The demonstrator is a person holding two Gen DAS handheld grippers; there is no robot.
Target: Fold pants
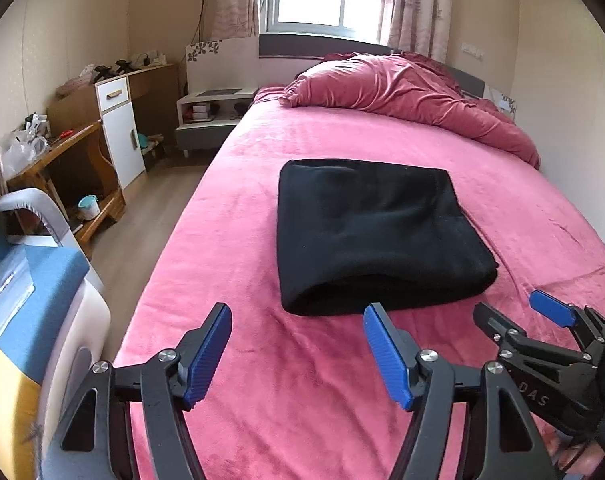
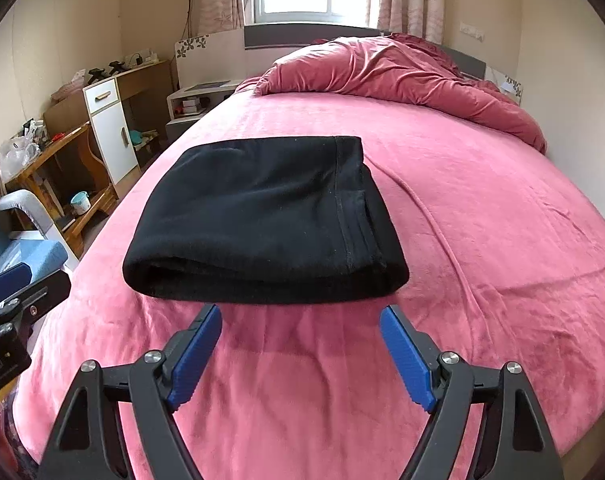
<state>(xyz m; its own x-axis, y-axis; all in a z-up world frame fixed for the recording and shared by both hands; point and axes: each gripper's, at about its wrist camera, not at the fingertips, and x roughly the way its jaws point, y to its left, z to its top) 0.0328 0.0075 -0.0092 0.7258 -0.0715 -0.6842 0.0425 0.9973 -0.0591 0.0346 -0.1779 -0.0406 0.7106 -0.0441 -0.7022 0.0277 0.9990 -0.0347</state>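
Note:
The black pants (image 1: 378, 236) lie folded into a thick rectangle on the pink bed, with the rounded fold facing me. In the right wrist view the pants (image 2: 266, 220) show a stitched hem down their right side. My left gripper (image 1: 298, 314) is open and empty, just short of the pants' near left corner. My right gripper (image 2: 300, 316) is also open and empty, its blue pads just in front of the near fold. In the left wrist view the right gripper (image 1: 510, 306) shows at the lower right, held by a gloved hand.
The pink bed sheet (image 1: 302, 380) covers the bed. A crumpled red duvet (image 1: 406, 92) lies at the far end under the window. Left of the bed are a wooden desk (image 1: 62, 156), a white cabinet (image 1: 120, 128), a nightstand (image 1: 210, 114) and a blue chair (image 1: 26, 280).

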